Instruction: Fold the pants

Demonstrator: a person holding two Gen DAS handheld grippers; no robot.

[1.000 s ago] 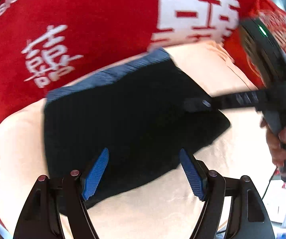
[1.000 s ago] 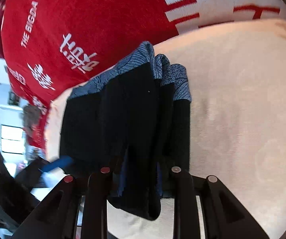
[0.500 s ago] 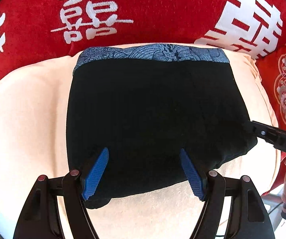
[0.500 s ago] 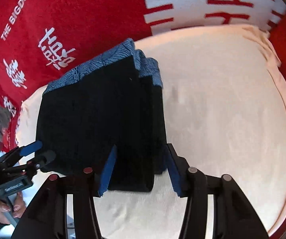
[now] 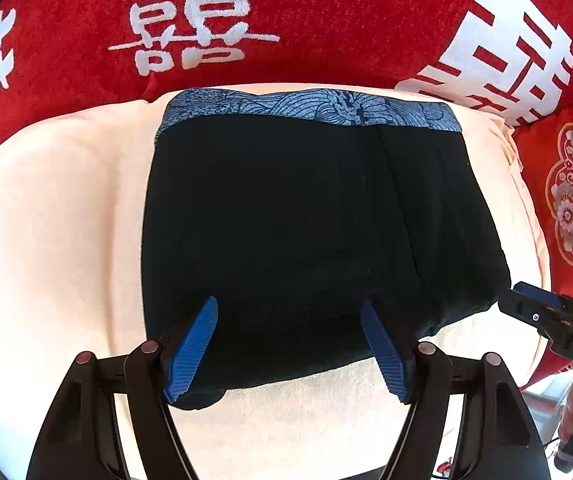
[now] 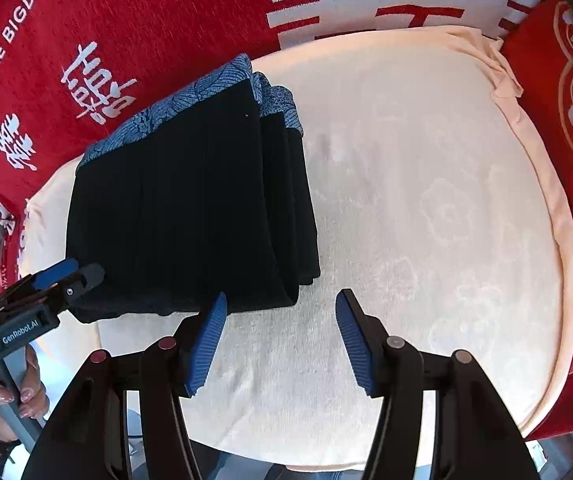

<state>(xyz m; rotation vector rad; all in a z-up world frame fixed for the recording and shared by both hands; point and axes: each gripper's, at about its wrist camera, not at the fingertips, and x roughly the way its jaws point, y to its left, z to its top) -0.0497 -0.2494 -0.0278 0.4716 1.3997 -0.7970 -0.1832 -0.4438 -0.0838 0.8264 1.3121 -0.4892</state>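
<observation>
My left gripper [image 5: 288,344] hangs with jaws apart over the near edge of the pants [image 5: 306,232], gripping nothing. My right gripper [image 6: 280,340] is likewise spread wide, empty, just off the near right corner of the pants (over bare cloth). The pants lie folded in a dark stack, blue patterned waistband [image 5: 310,110] at the far side, on a cream cushion [image 6: 426,208] against a red blanket [image 5: 306,16].
</observation>
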